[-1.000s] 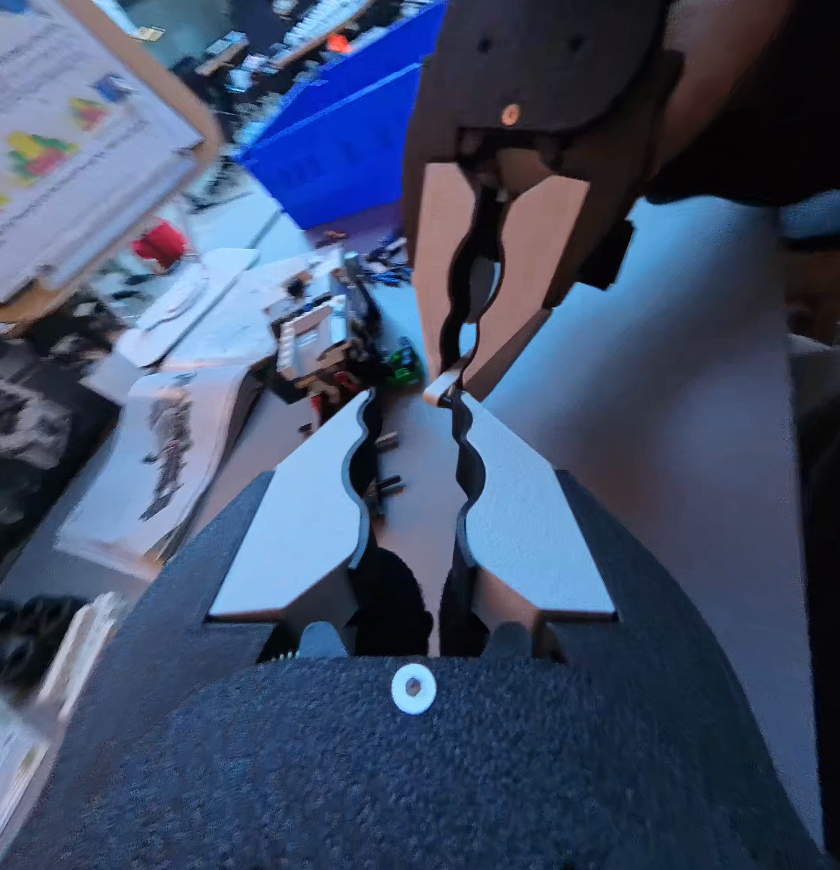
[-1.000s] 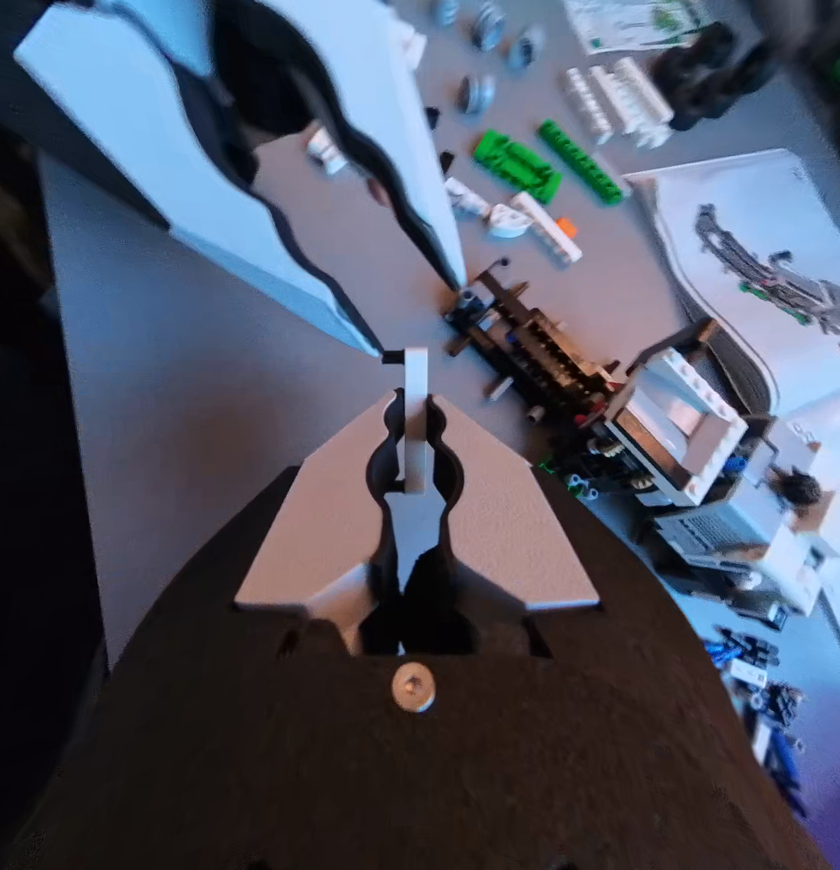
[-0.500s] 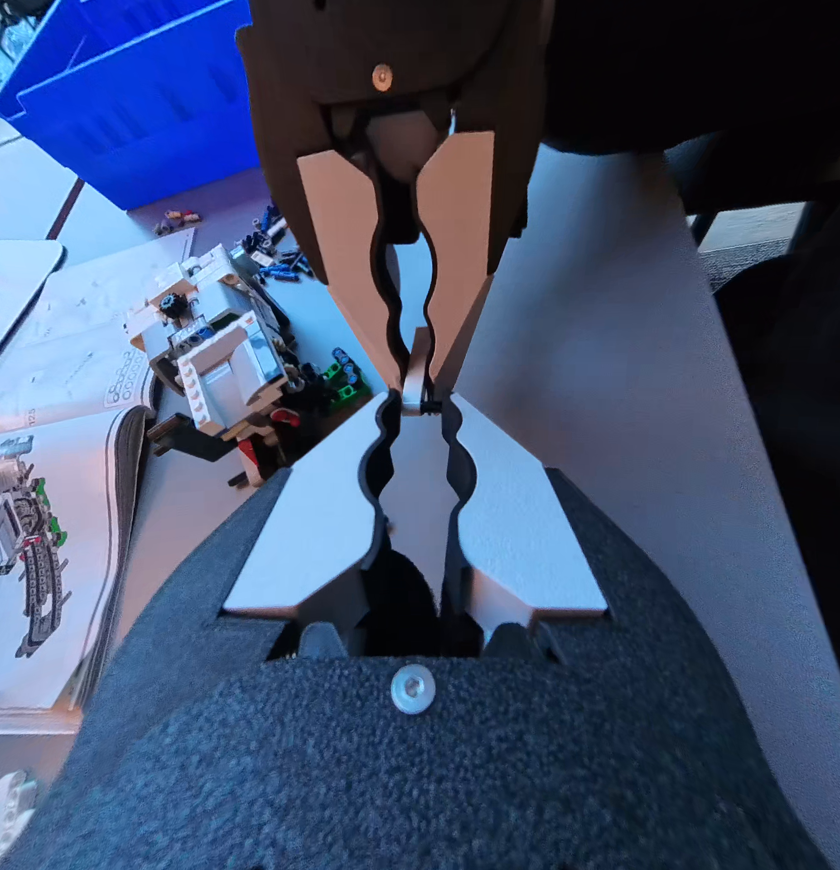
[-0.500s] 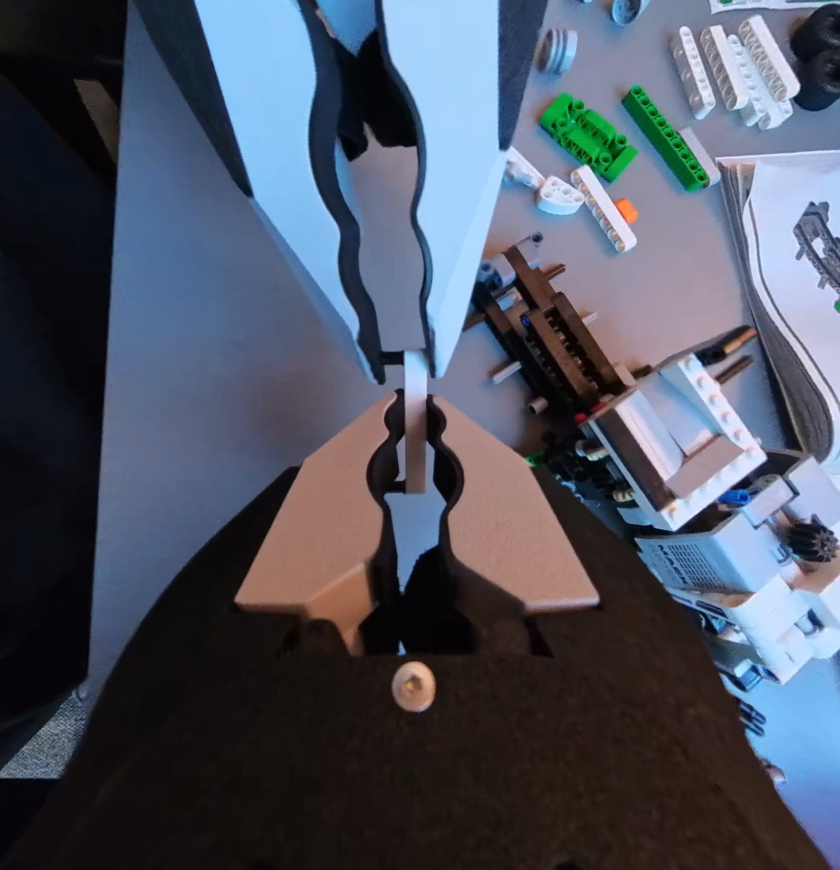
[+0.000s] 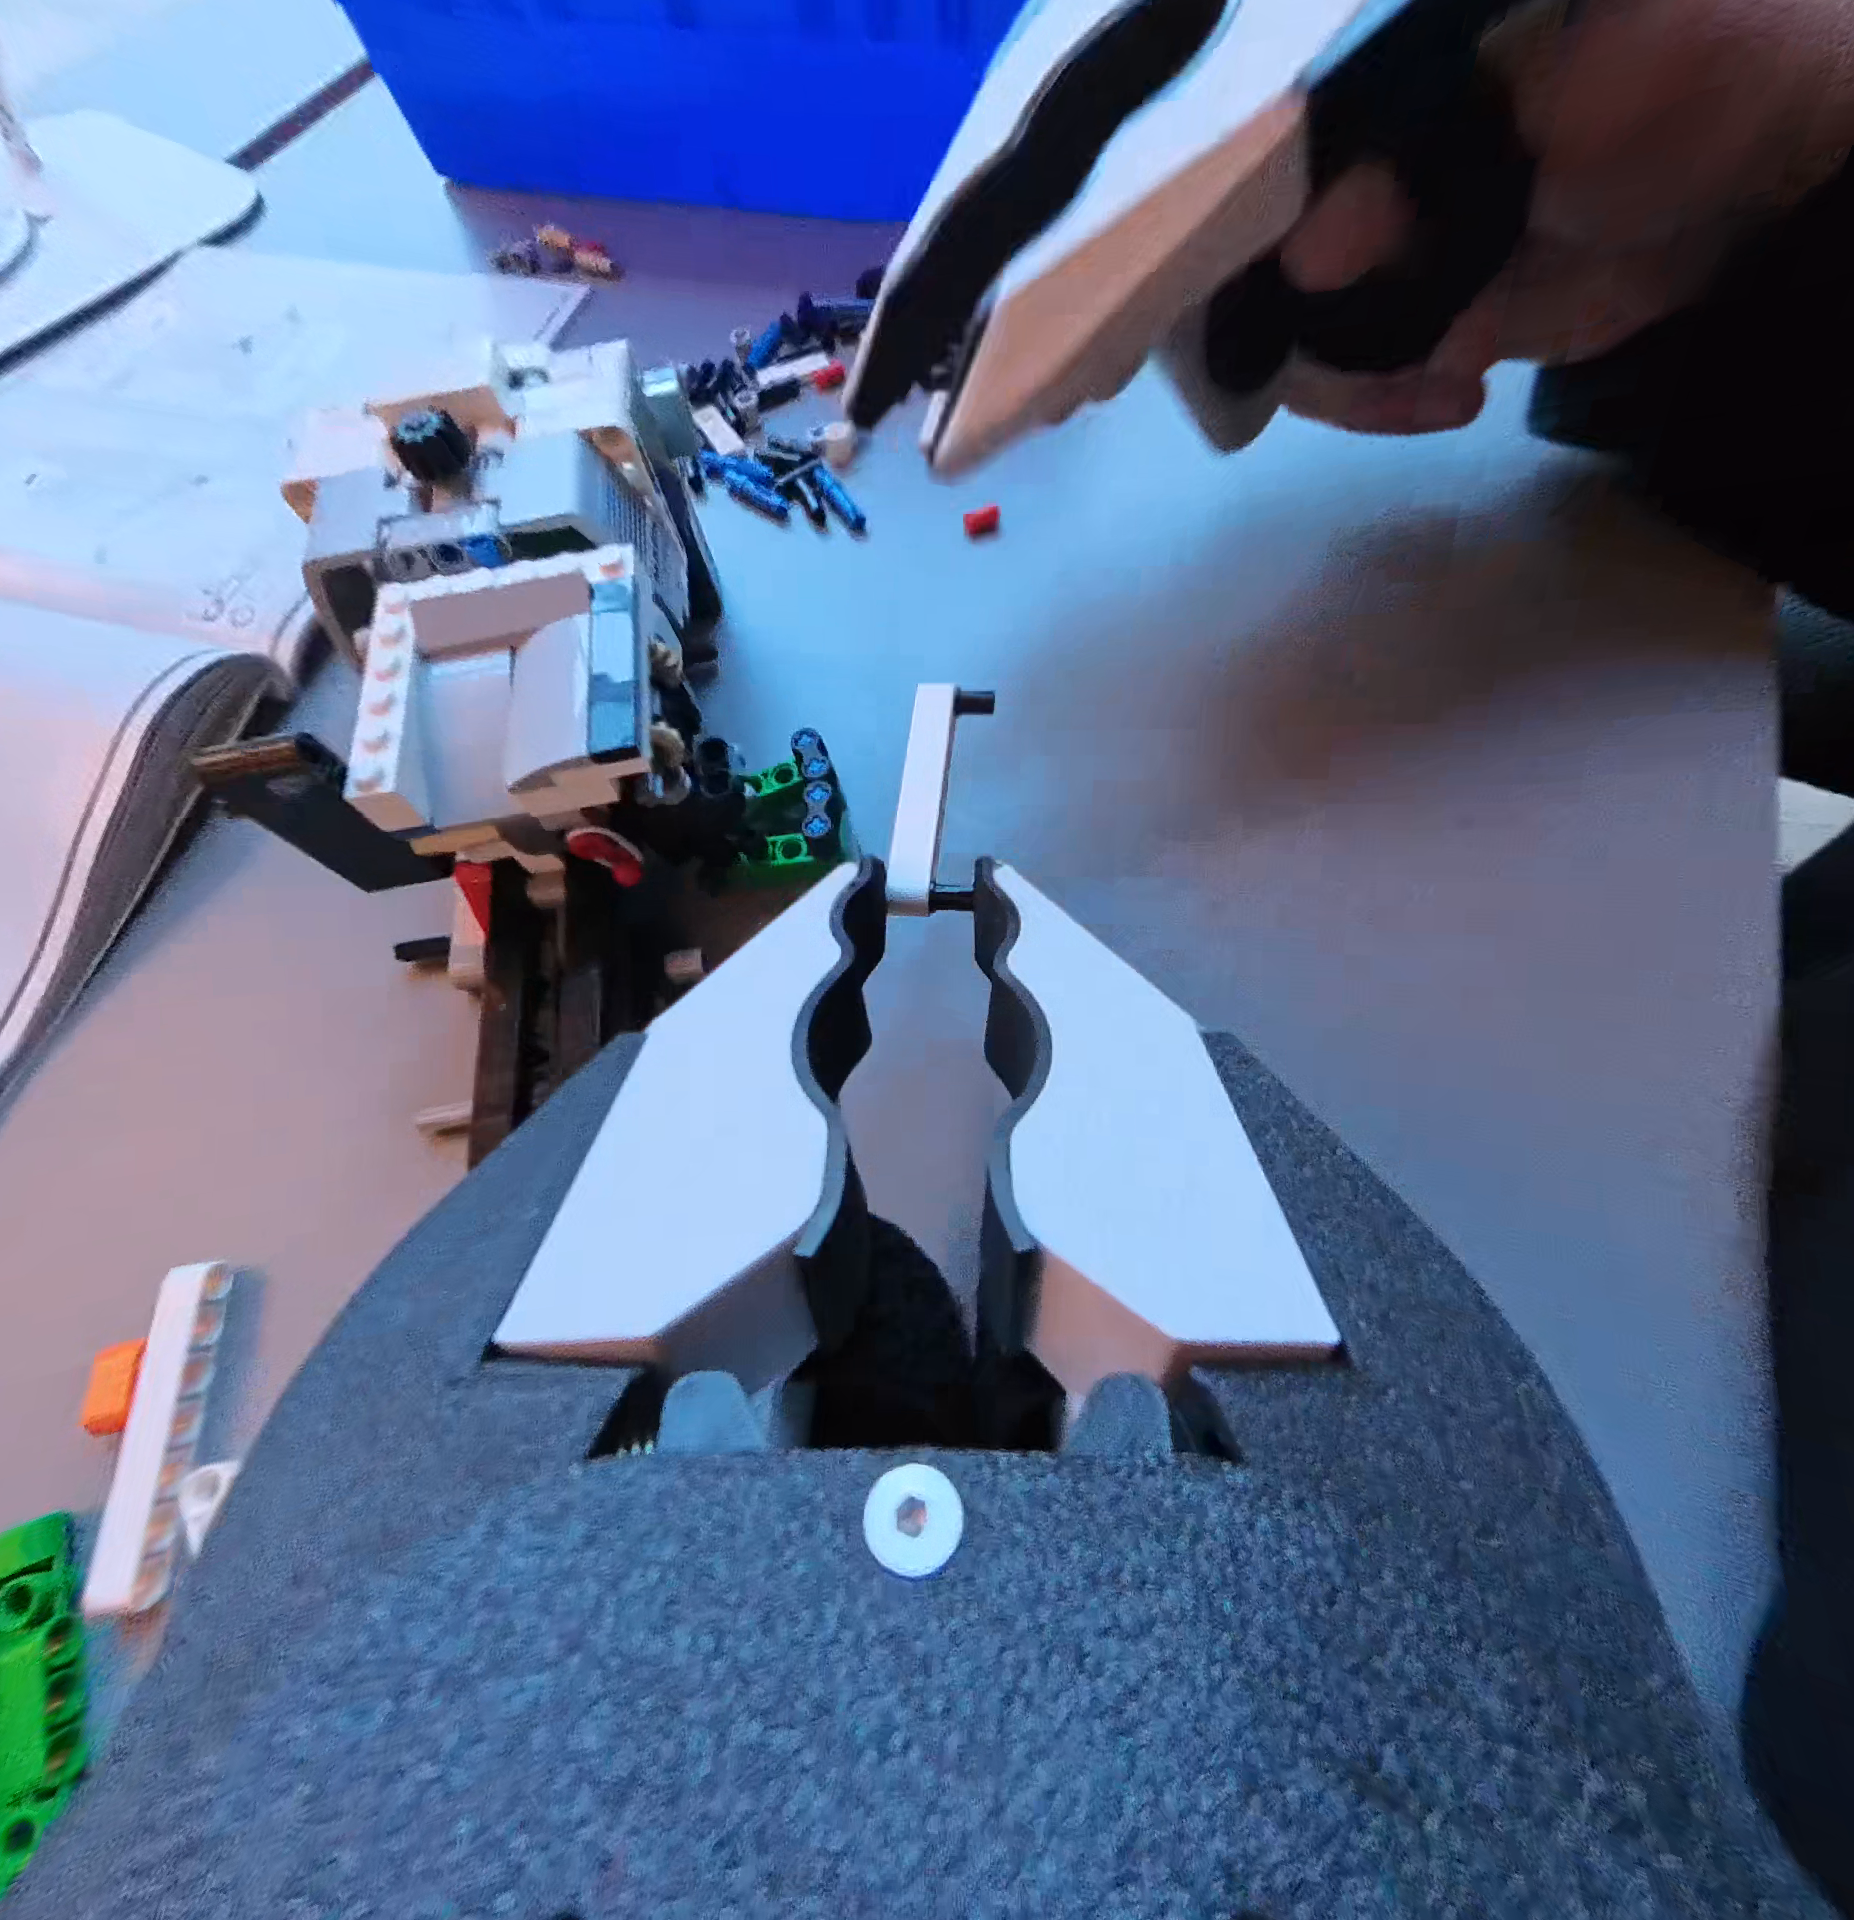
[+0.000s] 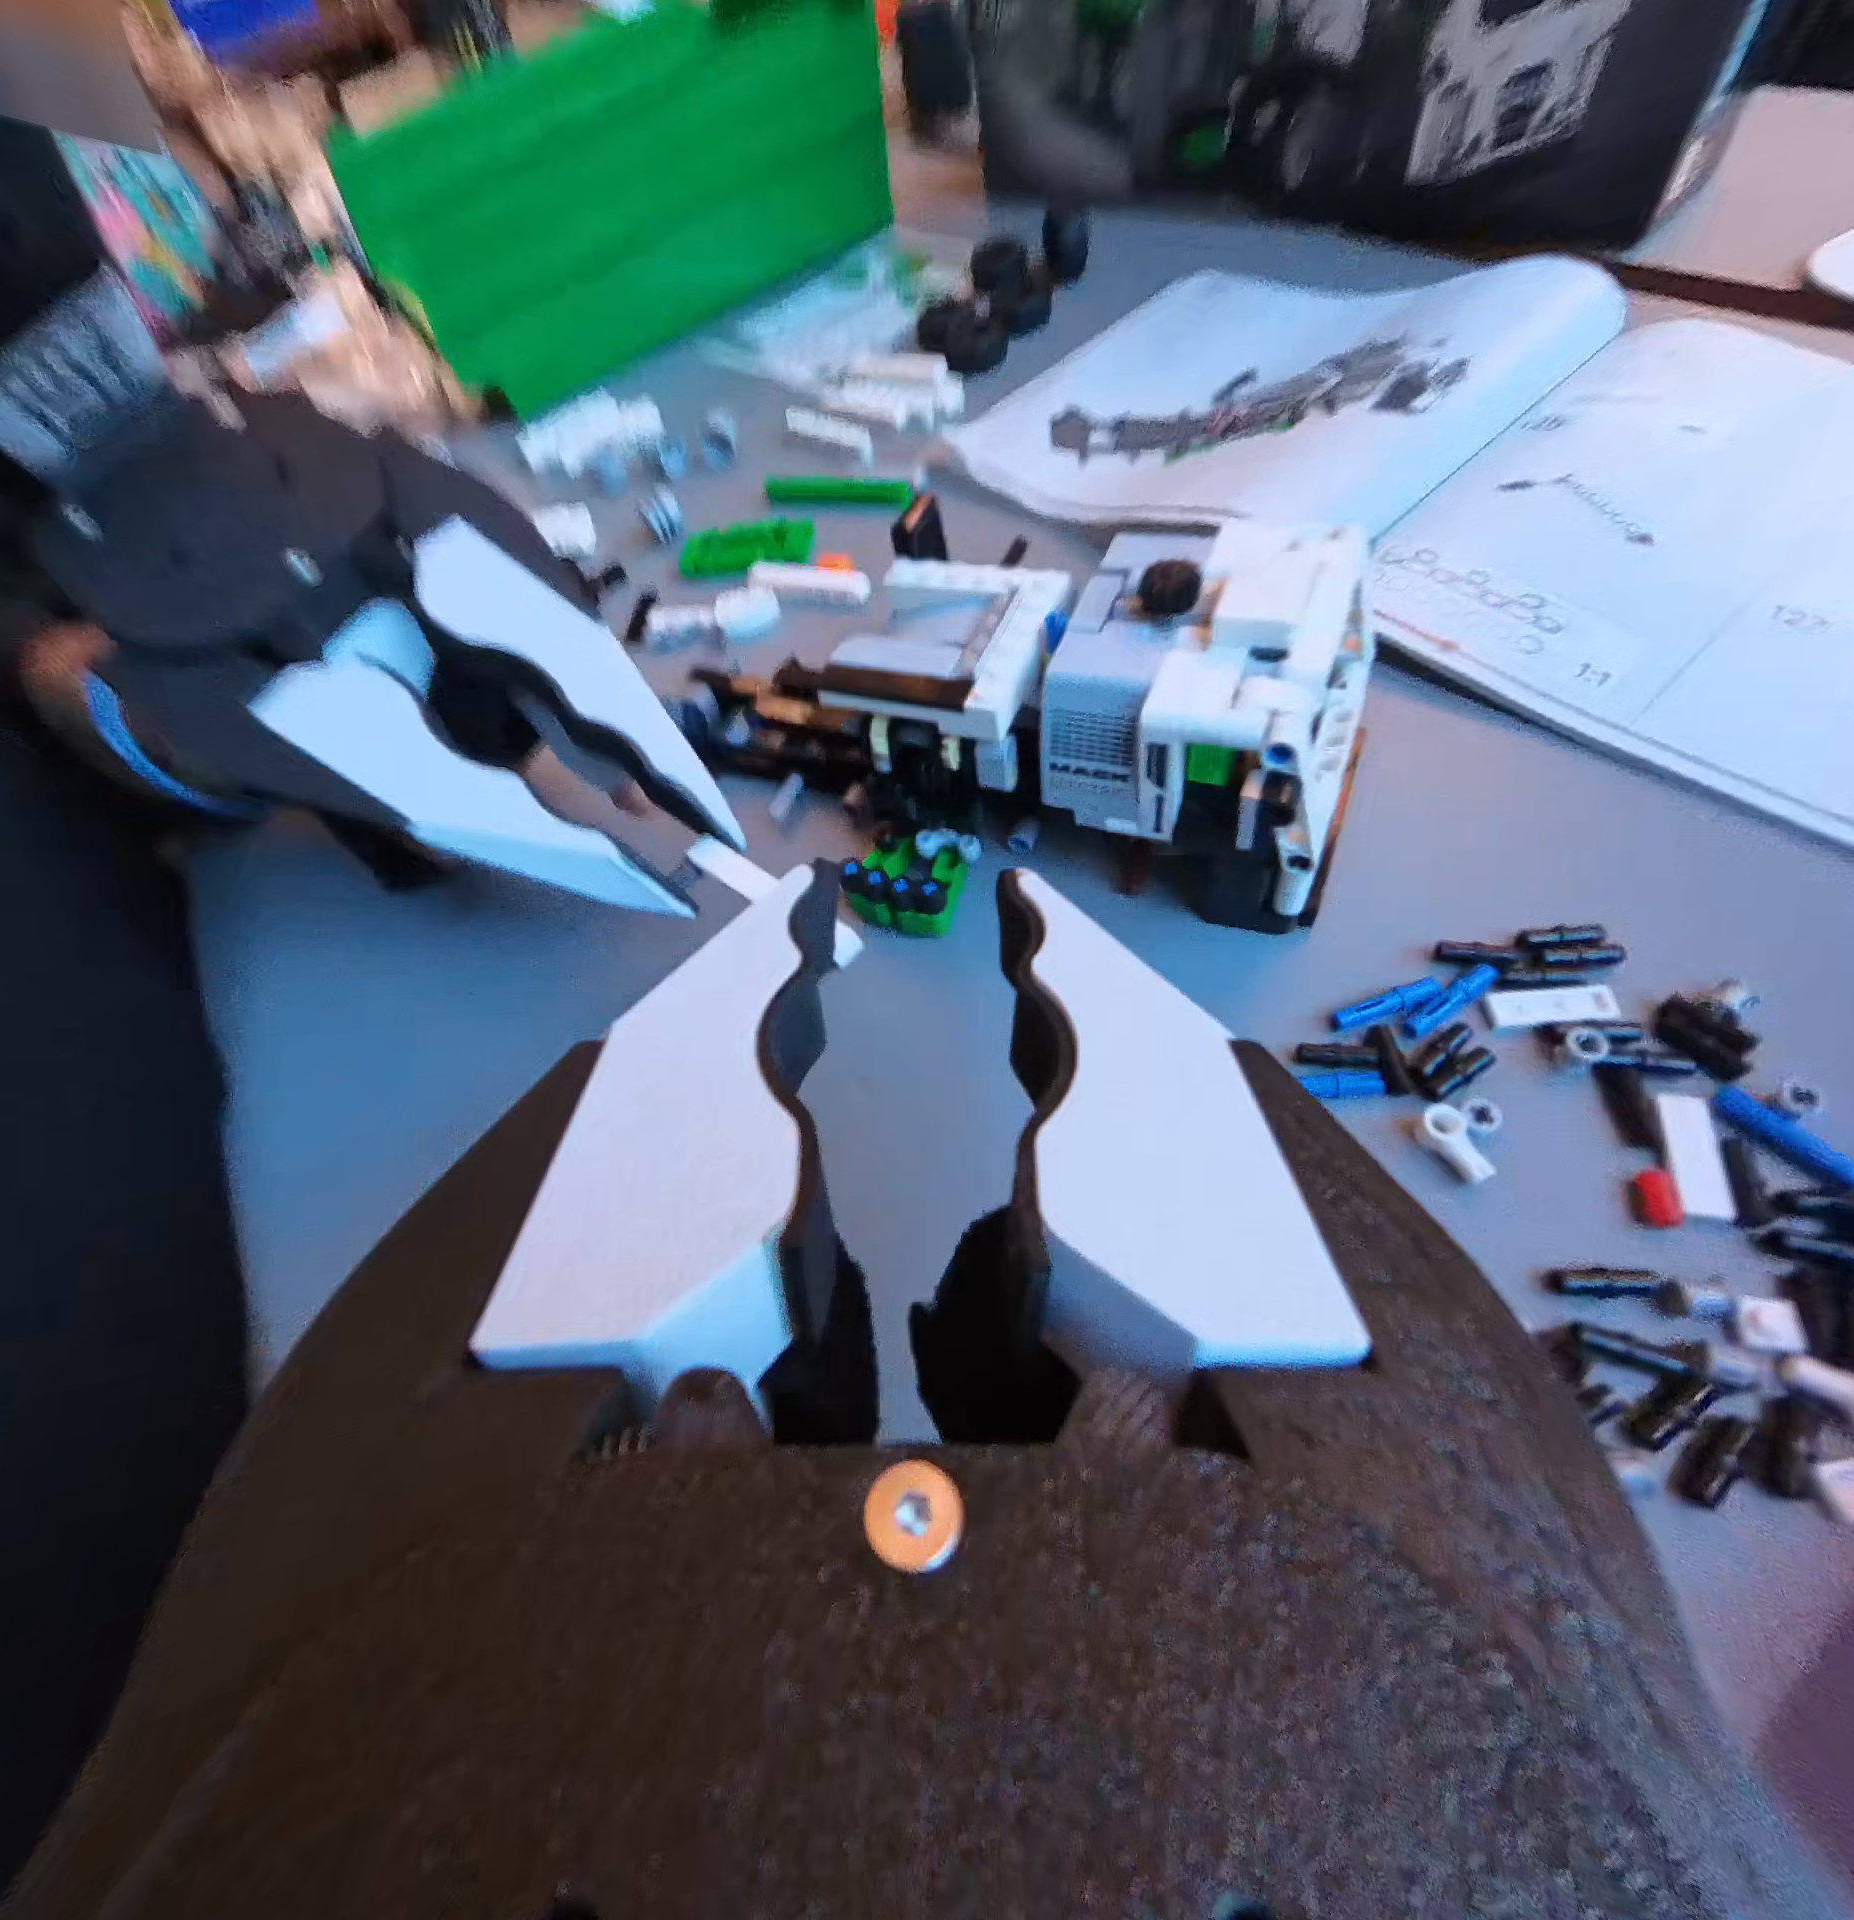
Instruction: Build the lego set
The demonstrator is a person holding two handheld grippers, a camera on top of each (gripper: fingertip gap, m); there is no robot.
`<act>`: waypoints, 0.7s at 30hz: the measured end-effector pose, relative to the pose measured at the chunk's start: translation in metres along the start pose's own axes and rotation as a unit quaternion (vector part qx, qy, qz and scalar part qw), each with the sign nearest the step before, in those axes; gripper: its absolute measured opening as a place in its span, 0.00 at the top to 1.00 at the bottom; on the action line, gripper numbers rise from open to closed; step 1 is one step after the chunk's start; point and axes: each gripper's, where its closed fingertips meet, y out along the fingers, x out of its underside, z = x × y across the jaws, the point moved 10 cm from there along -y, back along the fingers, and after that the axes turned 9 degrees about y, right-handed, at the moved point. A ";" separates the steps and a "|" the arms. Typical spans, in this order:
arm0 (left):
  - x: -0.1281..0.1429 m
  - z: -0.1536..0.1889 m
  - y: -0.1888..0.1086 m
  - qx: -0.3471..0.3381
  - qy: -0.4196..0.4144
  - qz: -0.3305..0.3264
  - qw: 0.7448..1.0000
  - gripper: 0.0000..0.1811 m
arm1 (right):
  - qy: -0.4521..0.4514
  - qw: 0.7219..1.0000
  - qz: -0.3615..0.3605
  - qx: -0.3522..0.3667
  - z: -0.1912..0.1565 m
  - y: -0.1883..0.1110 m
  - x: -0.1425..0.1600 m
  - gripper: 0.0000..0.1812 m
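My left gripper [image 5: 928, 878] is shut on the lower end of a white lego beam [image 5: 928, 790] with two black pins sticking out to its right, and holds it upright above the grey table. The half-built white and black truck [image 5: 507, 644] stands to its left. My right gripper [image 6: 907, 894] is open and empty, pointing at the truck [image 6: 1110, 707] and a small green piece [image 6: 912, 894]. It shows in the left wrist view [image 5: 902, 431] at the upper right, held by a hand. The left gripper [image 6: 707, 873] and beam [image 6: 736, 868] show at the left of the right wrist view.
A pile of black and blue pins [image 6: 1525, 1039] lies right of the truck. An open instruction booklet [image 6: 1525, 468] lies behind it. Loose white and green beams [image 6: 798, 488] lie at the back by a green bin [image 6: 611, 187]. A blue bin [image 5: 674, 104] stands farther back. Tip to tip, the grippers are about 8 centimetres apart. Between my left fingertips and the small green piece [image 6: 912, 894] there is roughly 4 centimetres. Look for it in the left wrist view [image 5: 816, 764] too.
My right gripper has let go of the white beam, opened and drawn away. My left gripper has closed on the beam and now holds it alone.
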 end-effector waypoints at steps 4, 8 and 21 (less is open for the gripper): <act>0.000 0.002 0.008 0.027 0.004 -0.005 1.000 0.92 | 0.064 0.987 0.144 0.031 0.022 -0.022 0.006 0.84; 0.003 0.002 0.012 0.086 0.035 -0.021 0.995 0.92 | 0.040 0.977 0.198 0.064 0.029 -0.033 0.005 0.85; 0.003 0.008 0.022 0.131 0.077 -0.069 0.986 0.91 | -0.041 0.974 0.181 0.127 0.014 -0.033 0.014 0.88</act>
